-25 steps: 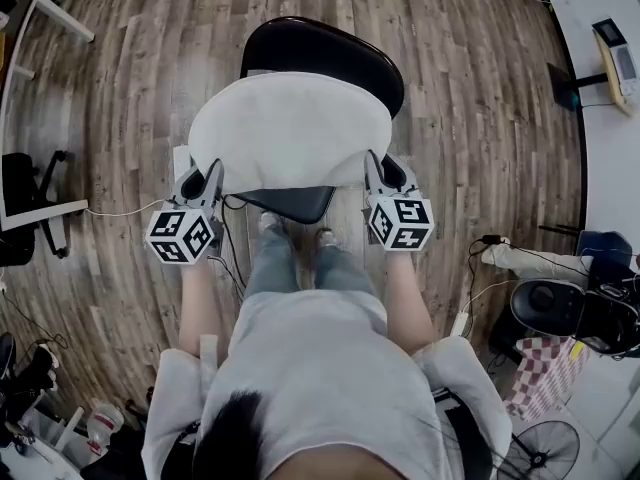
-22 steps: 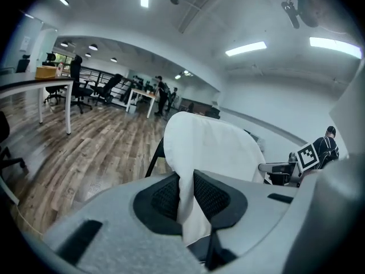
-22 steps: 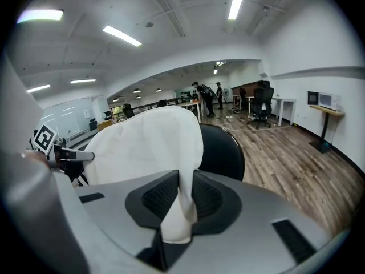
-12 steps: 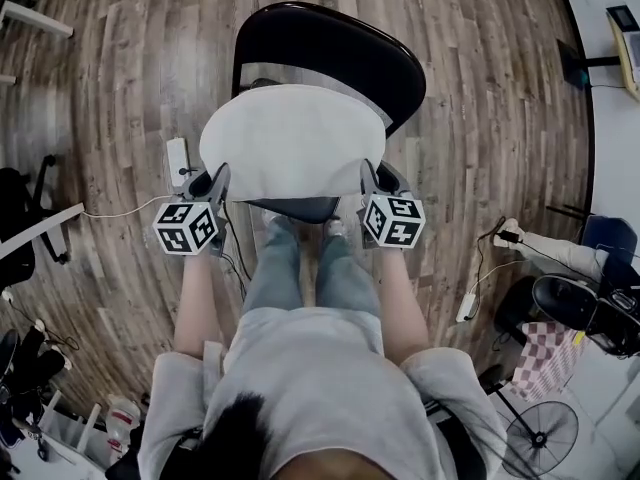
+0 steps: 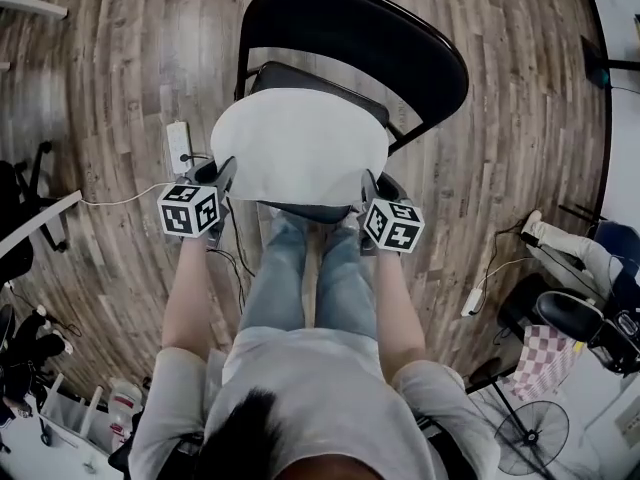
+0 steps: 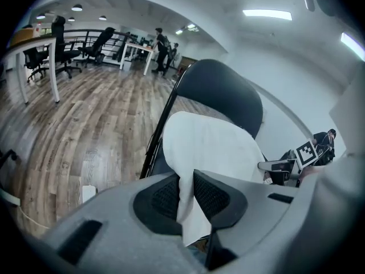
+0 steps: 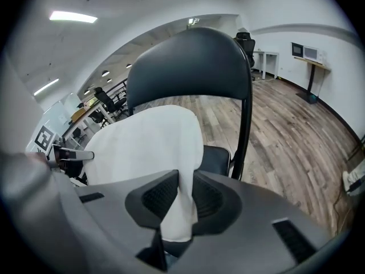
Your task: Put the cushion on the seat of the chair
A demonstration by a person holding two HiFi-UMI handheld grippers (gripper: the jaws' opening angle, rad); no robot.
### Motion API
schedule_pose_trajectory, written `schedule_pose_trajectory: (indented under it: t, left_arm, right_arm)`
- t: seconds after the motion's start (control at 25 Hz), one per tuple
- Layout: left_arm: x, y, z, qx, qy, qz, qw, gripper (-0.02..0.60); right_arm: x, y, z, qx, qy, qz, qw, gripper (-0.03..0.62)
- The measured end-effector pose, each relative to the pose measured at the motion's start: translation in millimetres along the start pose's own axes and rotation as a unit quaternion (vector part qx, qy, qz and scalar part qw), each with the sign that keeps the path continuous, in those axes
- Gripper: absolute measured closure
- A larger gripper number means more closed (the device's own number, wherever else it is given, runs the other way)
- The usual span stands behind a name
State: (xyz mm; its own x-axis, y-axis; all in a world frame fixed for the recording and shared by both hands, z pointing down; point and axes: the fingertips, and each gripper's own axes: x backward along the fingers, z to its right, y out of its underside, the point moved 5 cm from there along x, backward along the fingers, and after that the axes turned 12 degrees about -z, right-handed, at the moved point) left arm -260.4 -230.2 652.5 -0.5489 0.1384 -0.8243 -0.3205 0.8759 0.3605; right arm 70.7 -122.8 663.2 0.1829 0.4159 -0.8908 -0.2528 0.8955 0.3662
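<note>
A flat white cushion (image 5: 300, 146) hangs over the black seat (image 5: 310, 80) of a black chair with a curved backrest (image 5: 370, 28). My left gripper (image 5: 222, 173) is shut on the cushion's near left corner, and my right gripper (image 5: 368, 183) is shut on its near right corner. In the left gripper view the white cushion (image 6: 208, 147) is pinched between the ribbed pads (image 6: 212, 196) in front of the backrest (image 6: 222, 93). The right gripper view shows the same cushion (image 7: 145, 144) clamped between its pads (image 7: 159, 196), with the seat (image 7: 217, 158) and backrest (image 7: 188, 61) beyond. I cannot tell whether the cushion rests on the seat.
A person's legs (image 5: 310, 278) stand right at the chair's front edge. A white power strip (image 5: 180, 148) and cables lie on the wooden floor to the left. Office chairs (image 5: 20, 228), a fan (image 5: 530, 433) and other clutter sit at the sides. Desks and people (image 6: 159, 44) are far off.
Both grippers have sunk with the cushion, bringing it down from in front of the backrest toward the seat. More of the chair's backrest and seat now shows behind it.
</note>
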Motion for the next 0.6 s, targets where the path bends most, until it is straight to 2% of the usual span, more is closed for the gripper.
schedule_pose_trajectory:
  t: [0.6]
  left_arm:
    - [-66.3,16.2,-37.1,-0.034,0.013,-0.095,0.9948,0.526]
  right_arm:
    - [-59.6,52.6,21.2,-0.060,-0.004,-0.067,0.996,0.533]
